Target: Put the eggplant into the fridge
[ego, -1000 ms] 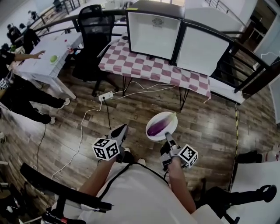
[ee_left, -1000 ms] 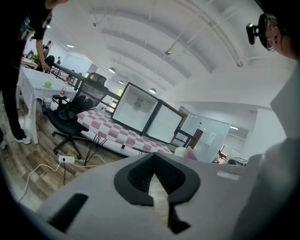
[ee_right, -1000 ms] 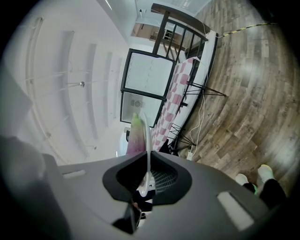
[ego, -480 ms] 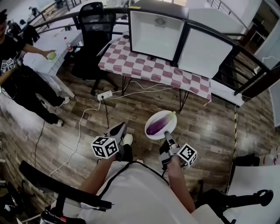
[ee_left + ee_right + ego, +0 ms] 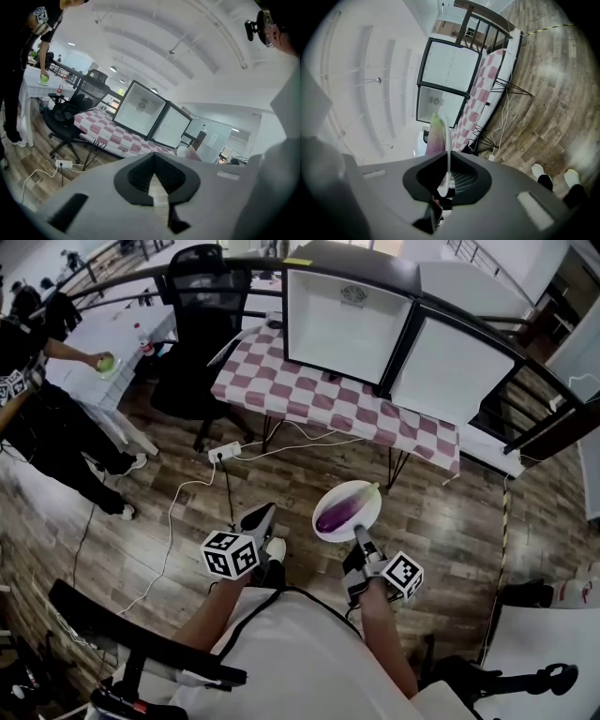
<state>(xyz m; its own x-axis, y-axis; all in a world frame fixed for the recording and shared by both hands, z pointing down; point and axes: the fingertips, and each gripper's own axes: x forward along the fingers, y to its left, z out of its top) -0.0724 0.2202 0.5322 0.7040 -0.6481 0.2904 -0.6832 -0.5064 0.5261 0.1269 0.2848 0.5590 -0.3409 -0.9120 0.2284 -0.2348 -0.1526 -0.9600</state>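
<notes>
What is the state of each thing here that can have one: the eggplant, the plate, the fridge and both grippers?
eggplant: lying on the plate, not yet in the fridge.
plate: held by its near rim, above the floor.
right gripper: jaws shut on the plate.
left gripper: jaws shut, nothing between them.
fridge: standing on the checked table, door apparently open.

An open office or lab hall: ahead of the left gripper (image 5: 260, 518) a checkered-cloth table (image 5: 309, 390) bears two glass-door fridges (image 5: 347, 324), leftward an office chair (image 5: 202, 296) and white desk (image 5: 112, 332), plank floor (image 5: 450, 512) beneath.
</notes>
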